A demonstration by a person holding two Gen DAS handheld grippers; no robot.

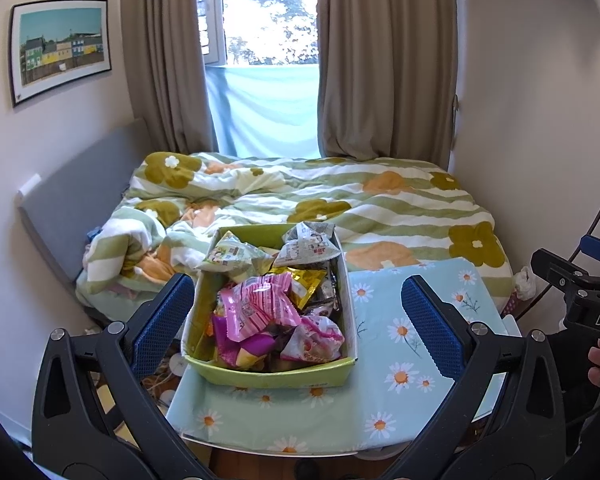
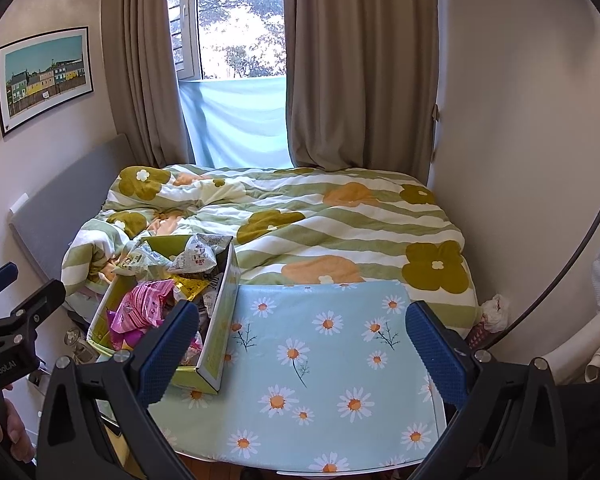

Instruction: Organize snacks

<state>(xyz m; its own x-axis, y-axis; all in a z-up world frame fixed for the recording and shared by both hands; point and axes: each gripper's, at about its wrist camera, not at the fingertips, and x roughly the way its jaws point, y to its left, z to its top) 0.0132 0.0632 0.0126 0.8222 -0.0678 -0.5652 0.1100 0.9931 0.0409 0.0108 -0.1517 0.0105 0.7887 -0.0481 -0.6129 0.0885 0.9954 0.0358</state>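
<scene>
Daisy-print cloth [image 2: 332,344] covered the table, where the snack box [image 1: 272,376] was set at its left. Both grippers, left [image 1: 296,320] and right [image 2: 300,344], were held wide open and empty. The top pink packet [image 1: 260,308] would best be pinched lightly.

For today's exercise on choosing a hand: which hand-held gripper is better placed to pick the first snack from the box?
Left hand-held gripper: open, framing the box; right faces bare cloth.
</scene>
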